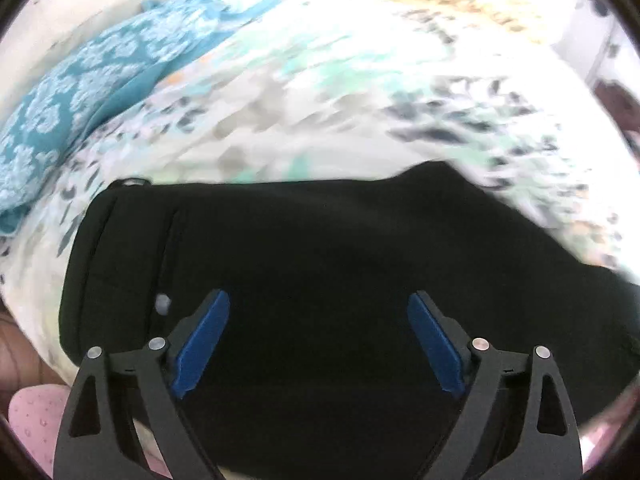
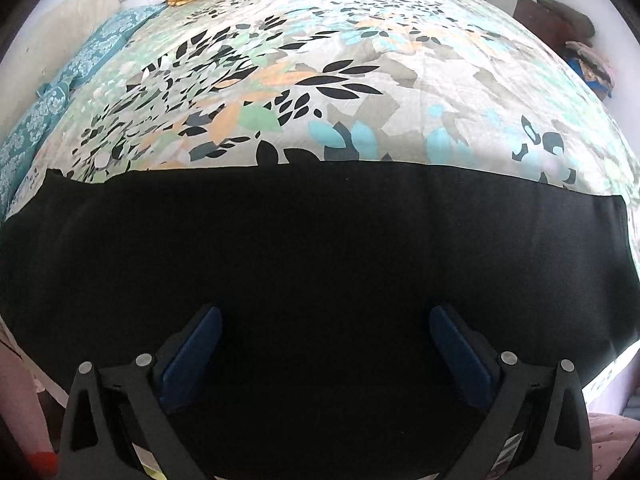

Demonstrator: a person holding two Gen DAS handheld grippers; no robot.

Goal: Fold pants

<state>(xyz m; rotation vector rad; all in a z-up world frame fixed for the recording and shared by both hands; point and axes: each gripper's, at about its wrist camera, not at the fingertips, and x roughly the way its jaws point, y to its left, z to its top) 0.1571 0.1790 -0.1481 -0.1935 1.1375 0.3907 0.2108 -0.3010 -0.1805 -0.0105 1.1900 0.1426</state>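
The black pants (image 2: pixel 320 248) lie flat across the near side of the bed (image 2: pixel 320 80), and the left gripper (image 1: pixel 318 344) and right gripper (image 2: pixel 326 356) hang wide open above them holding nothing, so each should grab an edge and lift together.

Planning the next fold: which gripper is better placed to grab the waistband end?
Left. The left gripper hangs open beside the pants' waistband end; the right gripper, also open, sees only the leg.
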